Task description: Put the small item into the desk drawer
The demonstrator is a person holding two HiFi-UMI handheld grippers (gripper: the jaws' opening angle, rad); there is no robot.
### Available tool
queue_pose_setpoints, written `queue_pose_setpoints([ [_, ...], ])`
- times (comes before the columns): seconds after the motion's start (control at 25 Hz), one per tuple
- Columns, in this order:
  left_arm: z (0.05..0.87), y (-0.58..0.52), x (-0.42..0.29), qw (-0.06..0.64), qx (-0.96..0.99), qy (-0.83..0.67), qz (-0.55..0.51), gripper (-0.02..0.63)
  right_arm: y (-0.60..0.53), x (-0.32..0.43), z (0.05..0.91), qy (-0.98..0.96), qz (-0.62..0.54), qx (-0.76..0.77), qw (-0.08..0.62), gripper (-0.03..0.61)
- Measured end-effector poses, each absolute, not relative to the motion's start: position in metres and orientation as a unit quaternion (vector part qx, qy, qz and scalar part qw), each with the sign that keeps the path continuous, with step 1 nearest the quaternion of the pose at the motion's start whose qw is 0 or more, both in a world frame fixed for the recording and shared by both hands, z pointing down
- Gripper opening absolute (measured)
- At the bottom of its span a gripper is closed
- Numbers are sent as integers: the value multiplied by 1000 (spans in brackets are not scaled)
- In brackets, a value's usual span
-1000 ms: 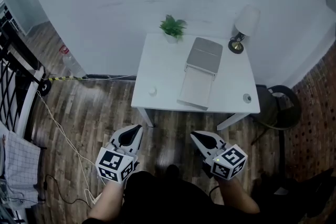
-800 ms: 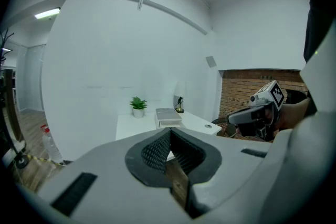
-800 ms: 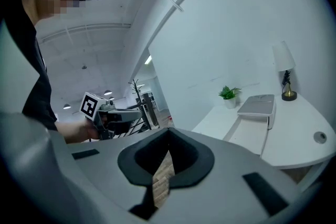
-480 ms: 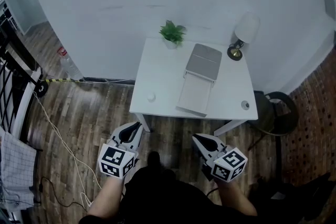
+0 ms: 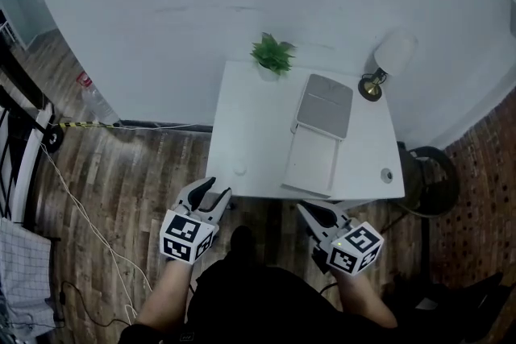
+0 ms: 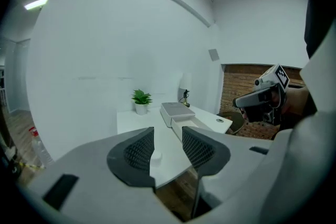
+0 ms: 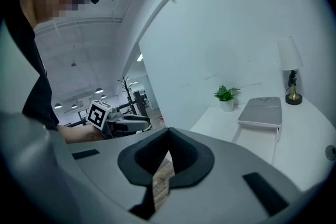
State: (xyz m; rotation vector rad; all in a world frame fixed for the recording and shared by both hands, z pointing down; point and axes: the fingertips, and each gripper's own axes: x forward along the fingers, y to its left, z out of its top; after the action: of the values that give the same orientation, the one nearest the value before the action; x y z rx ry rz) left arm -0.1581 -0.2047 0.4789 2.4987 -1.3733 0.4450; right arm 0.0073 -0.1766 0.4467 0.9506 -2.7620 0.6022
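The small white item [image 5: 239,170] lies near the front left edge of the white desk [image 5: 250,125]. It also shows through the gap of my left gripper [image 6: 167,136] as a small white item [image 6: 157,155], still well ahead of the jaws. A grey drawer unit [image 5: 326,104] sits on the desk with its white drawer [image 5: 310,161] pulled out towards me. My left gripper [image 5: 214,189] hovers just short of the desk's front edge, its jaws opening with nothing between them. My right gripper [image 5: 304,209] hangs below the front edge, shut and empty.
A potted plant [image 5: 272,54] and a table lamp [image 5: 387,60] stand at the back of the desk. A small round thing [image 5: 386,174] lies at the front right corner. A dark chair [image 5: 431,177] is to the right, cables [image 5: 89,213] trail on the wooden floor.
Both grippers have come closer to the desk's front edge. The left gripper's jaws, shut before, now stand apart.
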Motion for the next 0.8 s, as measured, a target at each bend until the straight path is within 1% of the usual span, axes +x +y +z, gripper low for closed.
queue_pose_setpoints([
  [0.16,497,-243,-170,137,865,-456,156,174,-213,-10,457,-919,210,321,96,3],
  [0.32,522,-266,-168,129,875,-432,175,223,-235,-24,472,-913,225,322,108,3],
  [0.48,554,-284,-160,144,882,-402,198,250,-249,-31,495,-905,248,326,118,3],
  [0.6,579,-293,-156,156,884,-384,216,262,-255,-34,506,-899,260,330,124,3],
  [0.8,615,-299,-147,169,885,-356,247,265,-260,-28,516,-888,271,347,133,3],
])
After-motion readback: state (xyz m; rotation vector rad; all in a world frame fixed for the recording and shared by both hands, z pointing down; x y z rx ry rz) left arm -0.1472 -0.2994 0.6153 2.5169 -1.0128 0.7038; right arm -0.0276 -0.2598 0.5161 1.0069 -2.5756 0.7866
